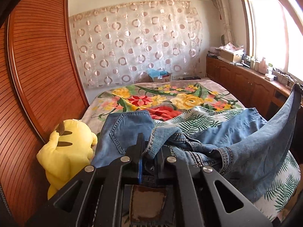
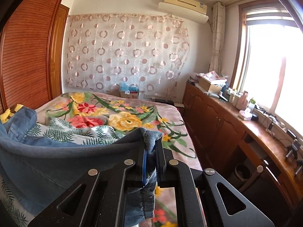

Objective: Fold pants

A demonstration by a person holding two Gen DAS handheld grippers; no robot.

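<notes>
Jeans [image 1: 236,132] hang stretched between your left gripper [image 1: 149,151], clamped on the waistband, and right gripper [image 2: 151,162], pinching a hem, so they sag less for folding.

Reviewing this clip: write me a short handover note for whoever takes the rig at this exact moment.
Left tongs: shut on the jeans at the waistband end, beside the back pocket.
Right tongs: shut on a hemmed edge of the jeans, apparently a leg end, raised off the bed.
Position: denim hangs slack between both tongs over the leaf-print sheet and floral blanket; the yellow plush toy sits beside the left tongs.
Done: both ends gripped and lifted.
Left: no neat fold visible yet; fabric is bunched. Probably straighten it, lay flat, then fold.
</notes>
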